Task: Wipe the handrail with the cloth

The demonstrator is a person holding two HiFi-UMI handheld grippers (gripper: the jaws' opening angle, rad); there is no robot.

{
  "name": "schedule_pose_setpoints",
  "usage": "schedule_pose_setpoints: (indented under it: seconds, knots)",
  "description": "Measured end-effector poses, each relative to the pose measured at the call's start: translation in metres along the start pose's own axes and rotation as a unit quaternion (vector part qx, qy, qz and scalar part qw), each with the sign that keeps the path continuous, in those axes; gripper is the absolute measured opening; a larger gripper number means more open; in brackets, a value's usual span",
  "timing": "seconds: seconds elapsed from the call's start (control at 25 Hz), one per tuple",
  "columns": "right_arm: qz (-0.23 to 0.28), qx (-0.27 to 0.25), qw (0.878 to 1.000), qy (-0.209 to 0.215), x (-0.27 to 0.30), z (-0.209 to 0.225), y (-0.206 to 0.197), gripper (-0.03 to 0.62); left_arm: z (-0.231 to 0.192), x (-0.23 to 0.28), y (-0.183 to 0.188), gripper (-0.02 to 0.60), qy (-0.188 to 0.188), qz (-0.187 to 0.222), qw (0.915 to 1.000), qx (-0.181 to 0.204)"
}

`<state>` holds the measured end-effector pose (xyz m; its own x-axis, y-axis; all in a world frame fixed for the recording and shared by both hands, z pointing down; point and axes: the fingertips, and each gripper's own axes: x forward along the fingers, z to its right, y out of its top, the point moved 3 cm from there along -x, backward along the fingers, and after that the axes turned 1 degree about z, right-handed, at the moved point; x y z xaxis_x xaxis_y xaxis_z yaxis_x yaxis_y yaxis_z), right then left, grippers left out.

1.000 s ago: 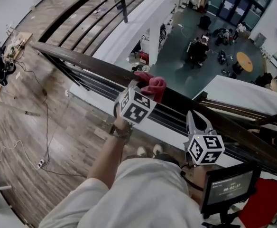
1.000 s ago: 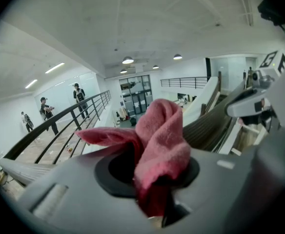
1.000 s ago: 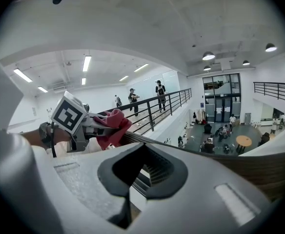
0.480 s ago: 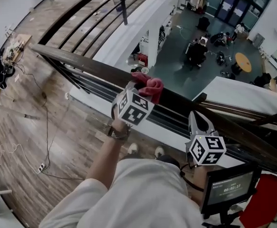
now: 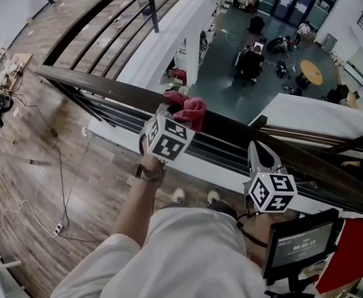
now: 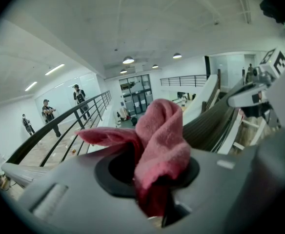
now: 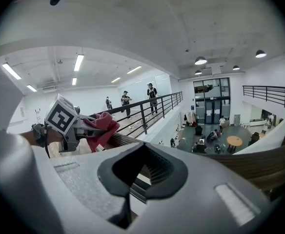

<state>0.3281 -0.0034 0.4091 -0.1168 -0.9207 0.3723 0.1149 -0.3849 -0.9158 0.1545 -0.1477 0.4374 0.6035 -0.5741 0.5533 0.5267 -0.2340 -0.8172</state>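
- The top of the handrail (image 5: 101, 87) lies bare from the cloth (image 5: 188, 109) out to its far left end.
- Its top is also bare between the cloth and the right gripper (image 5: 256, 149).
- Under the handrail, horizontal bars (image 5: 113, 110) close off the gap.
- A screen (image 5: 301, 244) crowds the near right side.

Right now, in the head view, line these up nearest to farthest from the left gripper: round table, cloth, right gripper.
1. cloth, clamped in the left gripper.
2. right gripper, off to its right.
3. round table, far below, downstairs.

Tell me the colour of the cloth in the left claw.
Pinkish red: the soft fabric cloth shows best in the left gripper view.
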Motion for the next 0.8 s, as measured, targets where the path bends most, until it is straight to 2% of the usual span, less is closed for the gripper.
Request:
schedule_pose_setpoints:
  seconds: [0.44,0.8]
  knots:
    - [-0.001,-0.001,1.0,-0.017,0.005,-0.009,0.007,0.003,-0.025,-0.005,-0.001,0.129,-0.008,-0.001,1.0,-0.002]
    - [-0.005,-0.004,1.0,-0.021,0.01,-0.015,0.014,0.003,-0.072,-0.021,-0.009,0.129,0.025,-0.005,0.9994,-0.022]
